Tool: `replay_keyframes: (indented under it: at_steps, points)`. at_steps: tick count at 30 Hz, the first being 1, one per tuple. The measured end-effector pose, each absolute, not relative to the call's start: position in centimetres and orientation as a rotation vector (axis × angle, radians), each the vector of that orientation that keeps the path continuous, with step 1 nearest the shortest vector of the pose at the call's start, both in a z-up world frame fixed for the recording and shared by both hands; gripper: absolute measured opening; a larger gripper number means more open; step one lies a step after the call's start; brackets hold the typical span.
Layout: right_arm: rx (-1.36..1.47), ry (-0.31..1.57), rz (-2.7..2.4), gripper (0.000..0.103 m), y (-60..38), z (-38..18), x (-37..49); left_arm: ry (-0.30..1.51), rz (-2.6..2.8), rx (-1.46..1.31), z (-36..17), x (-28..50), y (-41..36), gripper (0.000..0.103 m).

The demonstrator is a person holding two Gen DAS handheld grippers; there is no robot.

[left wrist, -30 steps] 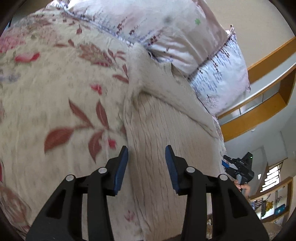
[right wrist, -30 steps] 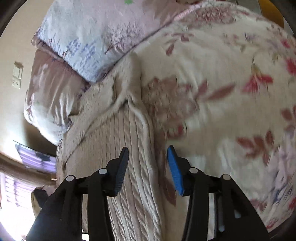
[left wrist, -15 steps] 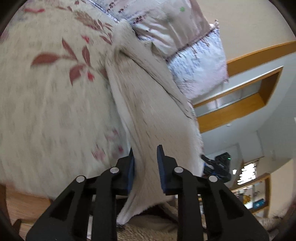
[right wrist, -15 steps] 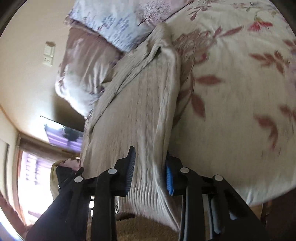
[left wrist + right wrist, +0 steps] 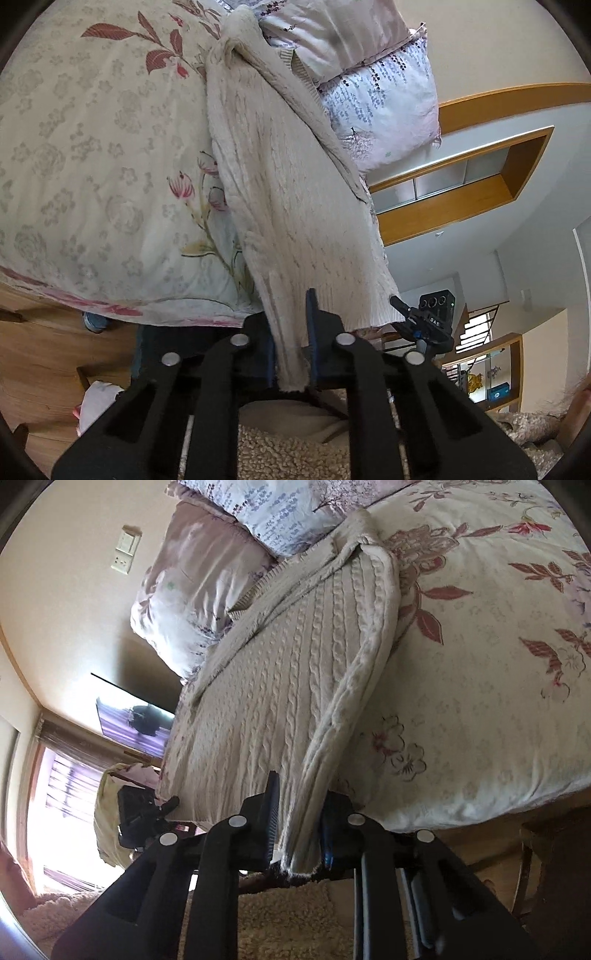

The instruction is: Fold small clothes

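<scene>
My cream sweater (image 5: 288,206) drapes off the floral bed (image 5: 92,155) below the pillows (image 5: 384,107); my left gripper (image 5: 290,354) and right gripper (image 5: 295,834), earlier spread, now pinch its hem.

The right gripper (image 5: 295,823) has just closed its black jaws on the hem corner of a cream cable-knit sweater (image 5: 280,664). The sweater stretches taut from the floral bedspread (image 5: 480,686) at the bed's near edge up to the lilac-printed pillows (image 5: 207,565) at its head.
</scene>
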State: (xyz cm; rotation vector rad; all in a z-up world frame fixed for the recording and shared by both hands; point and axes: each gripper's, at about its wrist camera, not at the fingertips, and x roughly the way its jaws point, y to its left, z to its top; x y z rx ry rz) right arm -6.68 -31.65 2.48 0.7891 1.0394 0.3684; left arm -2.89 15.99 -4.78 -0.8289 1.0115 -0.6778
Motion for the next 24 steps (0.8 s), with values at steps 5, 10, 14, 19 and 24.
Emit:
replay_keyframes:
  at_steps: [5, 10, 14, 19, 24]
  points:
    - [0.679, 0.860, 0.308, 0.008, -31.3, 5.4, -7.3, 0.950, -0.644, -0.767, -3.0, -2.8, 16.1, 0.006]
    - [0.579, 0.623, 0.197, 0.008, -32.1, 9.4, -7.7, 0.826, -0.591, -0.699, 0.6, -1.7, 17.3, 0.006]
    - [0.550, 0.504, 0.140, 0.008, -32.6, 10.4, -7.4, 0.742, -0.532, -0.653, 2.9, -0.5, 17.9, 0.006]
    - [0.475, 0.421, 0.107, 0.008, -31.7, 11.5, -6.1, 0.656, -0.458, -0.591, 6.3, 1.3, 18.6, 0.006]
    - [0.437, 0.370, 0.096, 0.008, -31.5, 12.8, -5.2, 0.610, -0.400, -0.464, 9.5, 4.0, 17.7, 0.006]
